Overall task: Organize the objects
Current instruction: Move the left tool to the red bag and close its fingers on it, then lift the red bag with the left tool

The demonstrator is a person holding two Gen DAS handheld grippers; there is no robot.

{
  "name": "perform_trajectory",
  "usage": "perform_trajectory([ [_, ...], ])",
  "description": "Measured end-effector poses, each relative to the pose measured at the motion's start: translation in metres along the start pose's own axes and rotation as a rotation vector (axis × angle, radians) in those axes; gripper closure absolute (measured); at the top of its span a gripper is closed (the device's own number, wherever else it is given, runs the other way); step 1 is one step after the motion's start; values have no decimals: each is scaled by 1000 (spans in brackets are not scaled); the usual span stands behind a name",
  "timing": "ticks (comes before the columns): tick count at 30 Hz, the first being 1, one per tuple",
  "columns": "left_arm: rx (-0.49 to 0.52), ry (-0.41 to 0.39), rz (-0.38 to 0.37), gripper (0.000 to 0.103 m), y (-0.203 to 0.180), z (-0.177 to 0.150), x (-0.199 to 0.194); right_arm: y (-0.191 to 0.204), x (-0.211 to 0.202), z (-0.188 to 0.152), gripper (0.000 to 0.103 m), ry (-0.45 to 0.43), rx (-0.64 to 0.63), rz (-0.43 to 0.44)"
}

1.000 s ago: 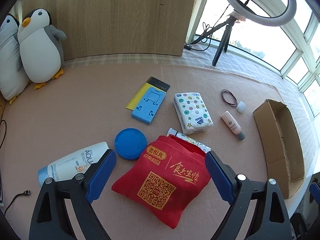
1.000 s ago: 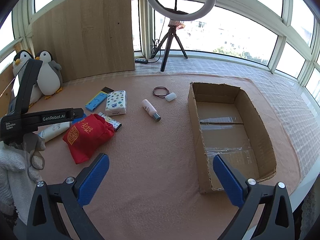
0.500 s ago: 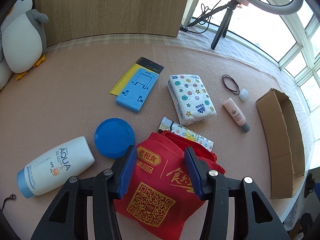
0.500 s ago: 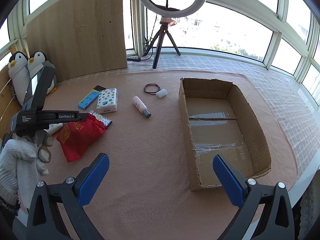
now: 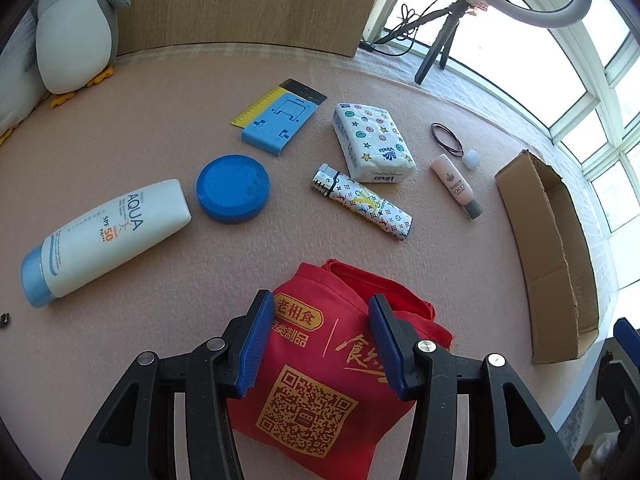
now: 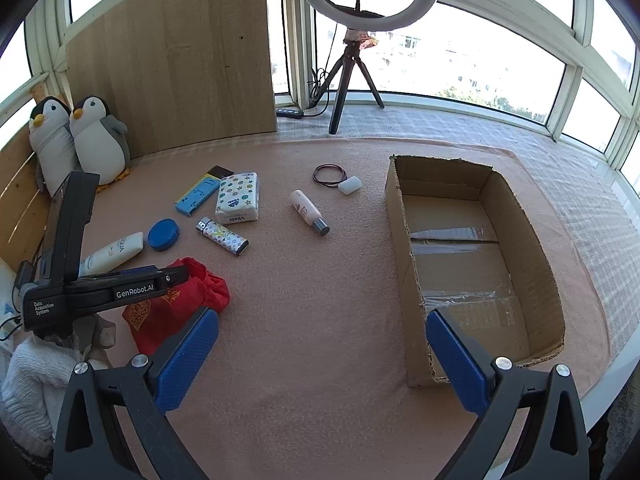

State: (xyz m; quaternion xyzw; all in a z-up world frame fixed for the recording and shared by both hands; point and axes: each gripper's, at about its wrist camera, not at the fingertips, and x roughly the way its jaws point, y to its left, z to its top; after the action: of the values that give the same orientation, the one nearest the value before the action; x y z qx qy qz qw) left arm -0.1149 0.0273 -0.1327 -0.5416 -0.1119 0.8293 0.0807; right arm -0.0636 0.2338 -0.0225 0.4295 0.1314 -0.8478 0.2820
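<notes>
Left gripper (image 5: pixel 320 338) fingers pinch the red cloth bag (image 5: pixel 332 392) – soft, light, floppy.
Hold gathered fabric near its top; right gripper (image 6: pixel 320 356) wide open, holding nothing.

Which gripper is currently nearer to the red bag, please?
Left. The left gripper has its fingers on either side of the red bag, gripping it. The right gripper is open over bare mat between the bag and the cardboard box.

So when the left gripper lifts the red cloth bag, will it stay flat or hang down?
The red bag looks like thin, creased fabric, so it will probably droop around the left gripper. It seems light. Its bunched top edge suggests it may slip or unfold.
</notes>
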Motion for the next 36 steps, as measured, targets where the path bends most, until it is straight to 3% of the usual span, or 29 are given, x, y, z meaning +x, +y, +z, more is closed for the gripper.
perform_trajectory([
  [6,-21,-9,-15,49,6,-12,-18,4,8,-4,1,18,11,53],
  [9,-12,-35,-23,29,14,-15,-31,4,10,-5,1,28,33,100],
  [10,-8,-45,-23,28,19,-16,-36,4,12,-5,1,33,38,111],
  [17,-4,4,-127,29,34,-31,-38,4,28,-8,1,98,93,214],
  [24,17,49,-220,29,10,-55,-36,14,41,-7,1,139,91,260],
  [29,75,10,-139,27,1,-59,-43,25,49,-2,1,149,44,273],
  [31,101,3,-104,18,-1,-57,-43,30,53,0,1,156,28,280],
  [36,115,32,-127,17,3,-54,-32,41,74,6,1,201,-4,314],
])
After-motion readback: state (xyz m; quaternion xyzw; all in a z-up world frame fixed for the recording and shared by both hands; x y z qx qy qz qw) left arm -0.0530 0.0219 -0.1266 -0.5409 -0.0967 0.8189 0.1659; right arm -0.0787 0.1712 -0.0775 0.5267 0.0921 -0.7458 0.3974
